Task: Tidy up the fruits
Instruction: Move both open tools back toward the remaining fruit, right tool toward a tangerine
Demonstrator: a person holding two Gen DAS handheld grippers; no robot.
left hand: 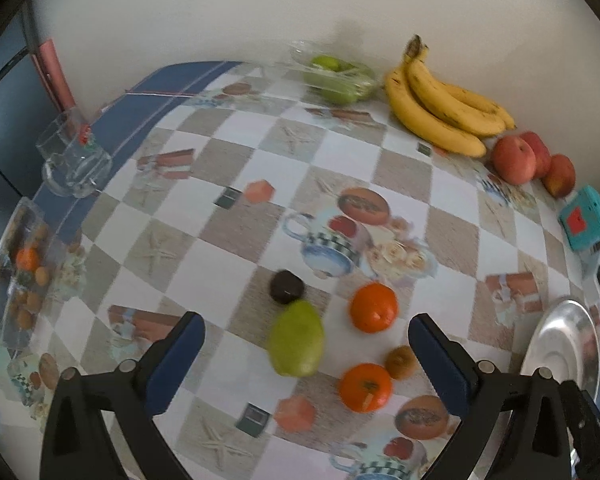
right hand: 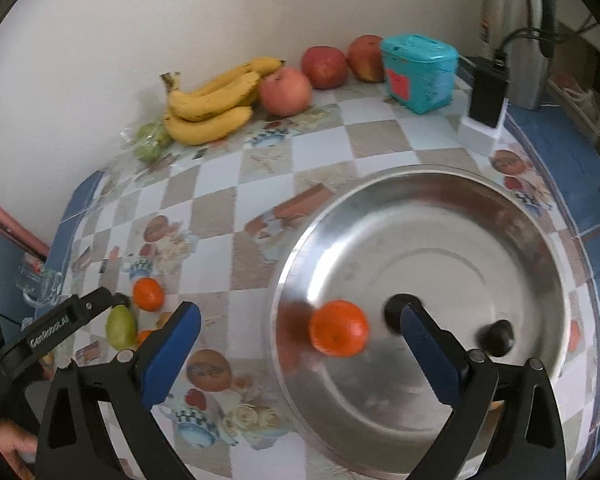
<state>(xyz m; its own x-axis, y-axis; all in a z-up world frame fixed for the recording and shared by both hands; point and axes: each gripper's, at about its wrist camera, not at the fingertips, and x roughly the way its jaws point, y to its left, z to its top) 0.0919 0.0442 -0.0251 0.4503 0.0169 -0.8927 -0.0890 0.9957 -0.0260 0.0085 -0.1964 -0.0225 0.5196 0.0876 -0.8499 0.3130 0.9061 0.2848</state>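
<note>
The left gripper [left hand: 306,330], jaws apart, hovers over a green pear [left hand: 296,339] at lower centre, its long axis pointing away. The right gripper [right hand: 300,320], jaws apart and empty, hangs above an orange [right hand: 339,328] in the steel dish [right hand: 540,240].

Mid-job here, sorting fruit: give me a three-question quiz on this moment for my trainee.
1. True or false: the right gripper is shut on the orange in the metal plate.
2. Which fruit lies nearest between the fingers of the left gripper?
A. bananas
B. green pear
C. apples
3. Fill in: besides the orange, the plate holds two ____ fruits.

Key:
1. False; its jaws are open and the orange sits loose in the plate.
2. B
3. dark
</note>
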